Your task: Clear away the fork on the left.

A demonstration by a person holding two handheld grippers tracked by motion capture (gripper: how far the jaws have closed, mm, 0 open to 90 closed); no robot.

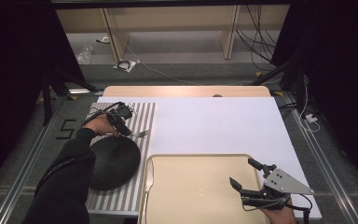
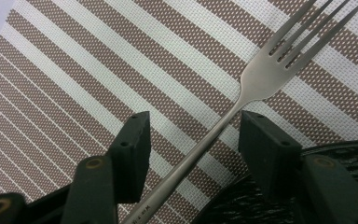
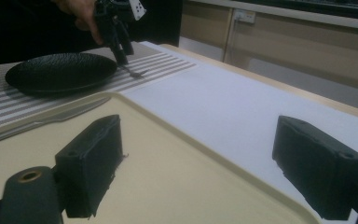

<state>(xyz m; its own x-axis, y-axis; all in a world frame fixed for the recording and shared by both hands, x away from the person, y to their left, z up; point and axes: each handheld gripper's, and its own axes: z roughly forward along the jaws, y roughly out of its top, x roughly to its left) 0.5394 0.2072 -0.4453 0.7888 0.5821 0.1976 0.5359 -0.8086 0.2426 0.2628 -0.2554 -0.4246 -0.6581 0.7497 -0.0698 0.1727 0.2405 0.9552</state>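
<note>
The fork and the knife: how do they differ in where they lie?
The fork lies on the striped placemat beside the black plate, its handle between the left tool's jaws. The knife rests along the beige tray's left rim, with no tool near. Both are plain silver metal.

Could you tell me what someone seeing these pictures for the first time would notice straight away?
Most striking is the fork lying on the striped placemat with its handle between the open jaws of the left tool, beside the black plate. Next comes the big beige tray at the table's near edge, with the right tool held wide open over its right part. A knife lies along the tray's left rim.
</note>
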